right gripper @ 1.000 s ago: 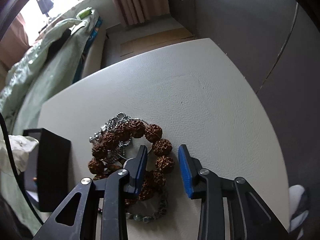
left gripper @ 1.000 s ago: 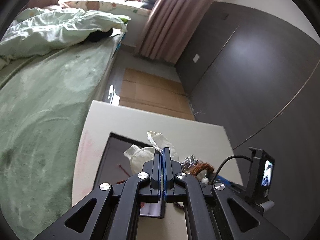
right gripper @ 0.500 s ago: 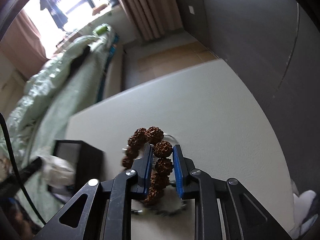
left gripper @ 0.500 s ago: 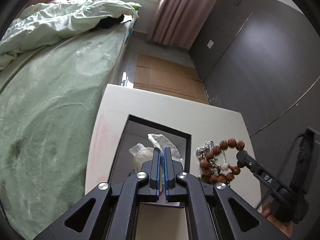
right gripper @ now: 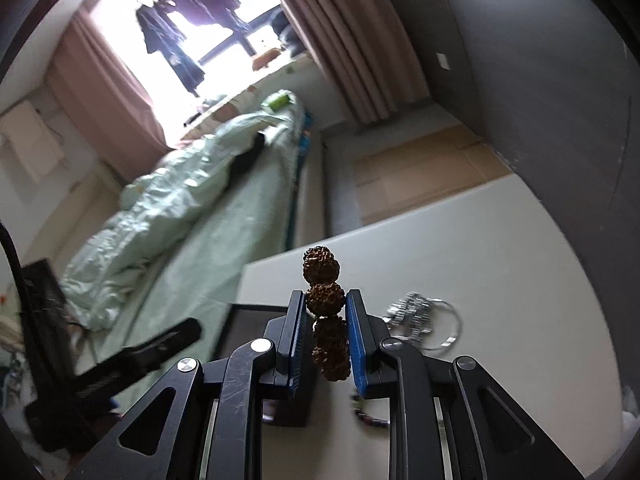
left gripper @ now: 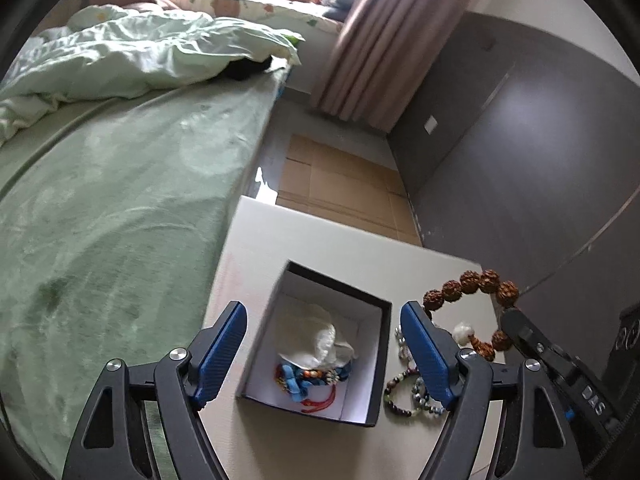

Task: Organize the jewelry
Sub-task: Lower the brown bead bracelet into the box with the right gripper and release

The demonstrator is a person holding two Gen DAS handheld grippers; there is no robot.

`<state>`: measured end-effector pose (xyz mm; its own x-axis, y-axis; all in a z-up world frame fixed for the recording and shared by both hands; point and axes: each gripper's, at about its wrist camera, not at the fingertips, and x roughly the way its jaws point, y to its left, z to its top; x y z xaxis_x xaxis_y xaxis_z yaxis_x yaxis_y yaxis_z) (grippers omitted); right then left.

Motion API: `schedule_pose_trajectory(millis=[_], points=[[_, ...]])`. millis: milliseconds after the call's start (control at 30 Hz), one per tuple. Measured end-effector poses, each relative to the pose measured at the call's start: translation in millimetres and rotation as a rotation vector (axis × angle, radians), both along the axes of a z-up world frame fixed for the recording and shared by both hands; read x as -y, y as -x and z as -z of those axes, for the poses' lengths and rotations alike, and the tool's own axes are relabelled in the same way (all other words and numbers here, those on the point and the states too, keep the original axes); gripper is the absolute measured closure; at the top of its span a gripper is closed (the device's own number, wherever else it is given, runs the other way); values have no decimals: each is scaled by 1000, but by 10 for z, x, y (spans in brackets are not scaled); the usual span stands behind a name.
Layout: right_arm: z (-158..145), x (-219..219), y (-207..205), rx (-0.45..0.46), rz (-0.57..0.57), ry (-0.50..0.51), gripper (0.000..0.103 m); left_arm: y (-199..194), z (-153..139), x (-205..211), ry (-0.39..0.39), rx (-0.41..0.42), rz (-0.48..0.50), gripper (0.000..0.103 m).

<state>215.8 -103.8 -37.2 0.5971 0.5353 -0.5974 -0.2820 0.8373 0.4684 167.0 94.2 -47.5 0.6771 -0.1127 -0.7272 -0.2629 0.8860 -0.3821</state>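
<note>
Because the brown seed-bead bracelet (right gripper: 325, 312) is pinched by only a bead or two between the pads of the right gripper (right gripper: 326, 320), its loop dangling clear of the table (left gripper: 332, 240) in the left wrist view, the likeliest failure is a slip: round, knobbly beads can roll out of flat pads, and a swinging loop adds pull. If it drops, it would probably land at about four o'clock from the box (left gripper: 316, 344), among the dark bead bracelet (left gripper: 404, 396) and the silver chain (right gripper: 416, 312) lying there, and could tangle with them.

At the centre, the open box already holds a white pouch (left gripper: 324, 340) and blue and red cords (left gripper: 308, 380). A loop lowered carelessly could catch the box's three o'clock wall and hang half outside.

Farther out, the left gripper (left gripper: 324, 356) straddles the box, its jaws opening with nothing pressed between them. I judge that a bump from either finger could shove the light box toward the table's nine o'clock edge, beside the bed (left gripper: 120, 200).
</note>
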Motion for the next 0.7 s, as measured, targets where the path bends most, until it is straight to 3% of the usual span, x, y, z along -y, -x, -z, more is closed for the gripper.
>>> schedule_pose_trajectory(millis=[367,700], points=[[2,-426,81,6,-158,-169,82,179,-65,-442,78,46,-121,23],[230,-827,32,-73,-218,-180,81,238,-45,-641,106,44,-150,23]])
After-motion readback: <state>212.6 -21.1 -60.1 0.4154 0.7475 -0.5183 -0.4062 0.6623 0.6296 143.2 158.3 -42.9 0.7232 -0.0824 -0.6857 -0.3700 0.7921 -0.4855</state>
